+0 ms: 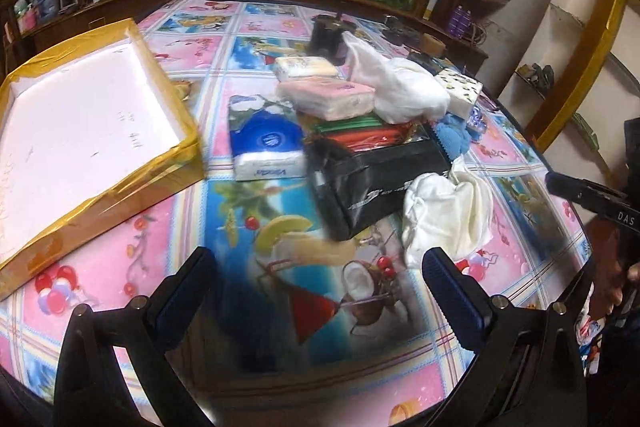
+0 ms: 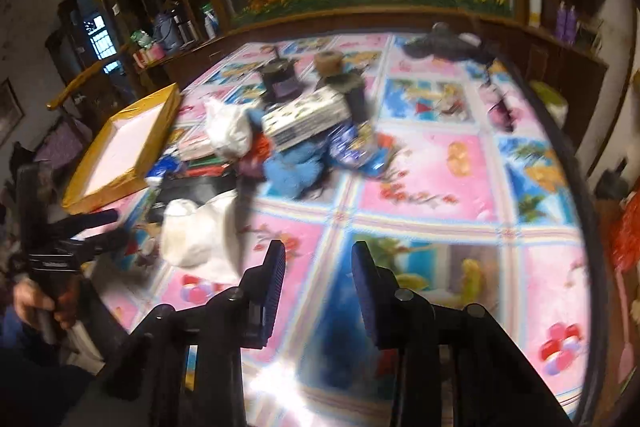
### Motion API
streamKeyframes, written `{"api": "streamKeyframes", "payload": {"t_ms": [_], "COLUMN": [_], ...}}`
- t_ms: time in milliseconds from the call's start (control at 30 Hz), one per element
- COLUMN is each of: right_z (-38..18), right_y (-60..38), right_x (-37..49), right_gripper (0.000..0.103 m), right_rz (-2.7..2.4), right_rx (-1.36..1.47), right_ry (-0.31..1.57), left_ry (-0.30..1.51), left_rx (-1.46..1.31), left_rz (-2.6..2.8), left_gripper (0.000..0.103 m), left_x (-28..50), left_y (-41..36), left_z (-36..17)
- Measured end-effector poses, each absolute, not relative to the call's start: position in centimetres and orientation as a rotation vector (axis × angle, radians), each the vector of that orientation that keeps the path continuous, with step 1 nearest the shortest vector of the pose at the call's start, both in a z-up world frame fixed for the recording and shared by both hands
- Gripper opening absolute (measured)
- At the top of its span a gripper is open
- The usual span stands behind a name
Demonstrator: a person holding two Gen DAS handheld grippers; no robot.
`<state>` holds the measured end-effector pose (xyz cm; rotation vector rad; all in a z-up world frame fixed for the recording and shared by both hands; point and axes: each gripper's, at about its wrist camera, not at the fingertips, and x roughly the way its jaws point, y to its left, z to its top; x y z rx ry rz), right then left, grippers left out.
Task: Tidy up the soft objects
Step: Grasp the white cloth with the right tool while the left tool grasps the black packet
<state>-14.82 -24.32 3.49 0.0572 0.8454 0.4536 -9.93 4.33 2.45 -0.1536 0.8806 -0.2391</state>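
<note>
Glossy tablecloth [image 1: 132,227], pink and blue squares with fruit prints. Shallow white tray [image 1: 72,131], edges wrapped in yellow-brown tape, far left. The soft heap sits mid-table: crumpled white cloth [image 1: 444,215] nearest you, blue fuzzy cloth [image 2: 292,171] behind, plastic-wrapped tissue packs [image 1: 266,143], one marked "Vinda". Black glossy bag [image 1: 376,179], its script unreadable. Your left gripper [image 1: 320,279] is spread wide, empty. Your right gripper [image 2: 319,281] shows a narrow gap, nothing between the ribbed blue pads [image 2: 276,283].

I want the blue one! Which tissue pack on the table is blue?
The blue tissue pack, lying nearest the tray. The pink pack and the pale pack sit behind it, further back in the pile.
</note>
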Motion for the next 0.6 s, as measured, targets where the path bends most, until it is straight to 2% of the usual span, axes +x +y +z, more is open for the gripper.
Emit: {"api": "streamKeyframes", "payload": {"t_ms": [100,267,500,533,600], "right_z": [3.4,2.8,-0.4,-0.9,-0.8], "right_y": [-20.7,-14.0,-9.2,-9.1,-9.8], "right_x": [-14.8,-14.0,-12.9,-12.9,-13.3], "right_gripper": [0.041,0.061,0.063,0.060,0.029], "right_rz": [0.526,0.663,0.647,0.639,0.630], "right_rx": [0.006,-0.137,-0.271,-0.268,-0.248], "right_ry": [0.843,0.846,0.913,0.924,0.897], "left_ry": [0.859,0.831,0.825,0.828,0.826], "left_rx": [-0.180,-0.228,-0.340,-0.332,-0.309], "left_rz": [-0.284,-0.294,-0.317,-0.319,-0.316], "left_gripper": [0.103,0.103,0.103,0.103,0.103], "left_x": [-9.3,-9.8,-10.4,-10.4,-10.4], "left_y": [3.8,4.5,6.7,6.5,6.1], "left_z": [2.7,2.6,2.1,2.1,2.3]}}
